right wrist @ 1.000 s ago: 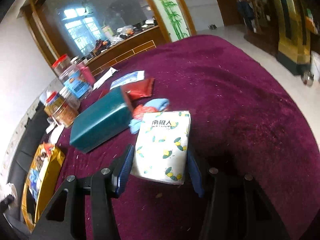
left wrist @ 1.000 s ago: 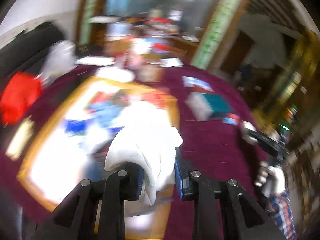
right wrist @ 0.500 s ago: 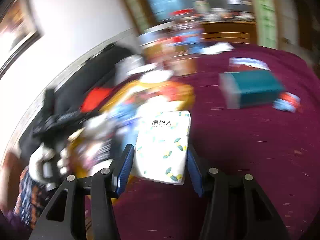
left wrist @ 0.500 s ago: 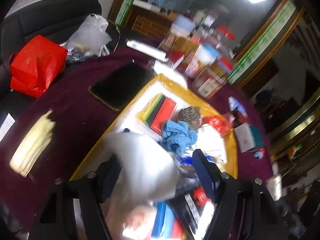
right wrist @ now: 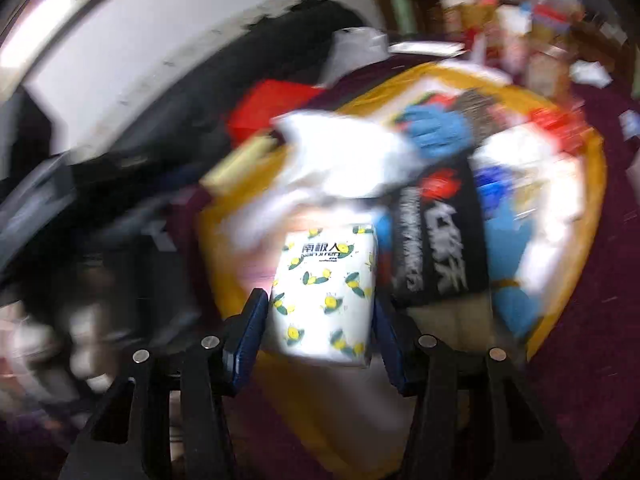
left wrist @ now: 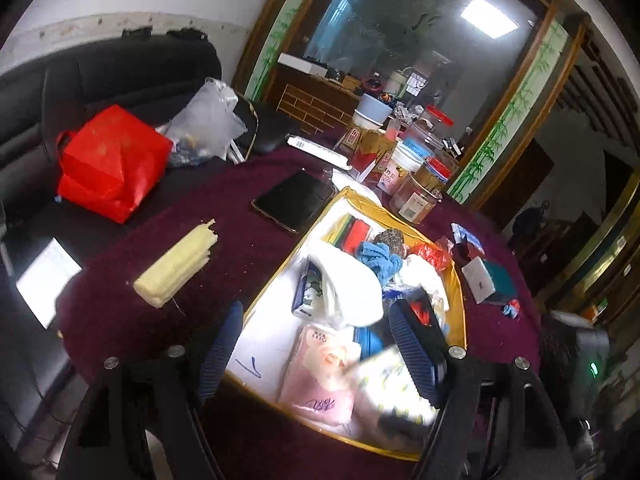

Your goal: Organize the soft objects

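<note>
Right view motion-blurred. One lemon-print tissue pack clamped in right gripper fingers, centre frame, over yellow-rimmed tray. Left gripper fingers spread, empty; one white cloth in tray.

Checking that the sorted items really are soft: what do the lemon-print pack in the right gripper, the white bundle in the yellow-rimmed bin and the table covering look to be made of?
Lemon-print pack: glossy printed plastic film, probably over tissues; it sits between the right gripper pads.
White bundle: matte cloth, softly folded and slumped.
Table covering: dark maroon napped fabric, velvet-like, flecked with lint.
</note>
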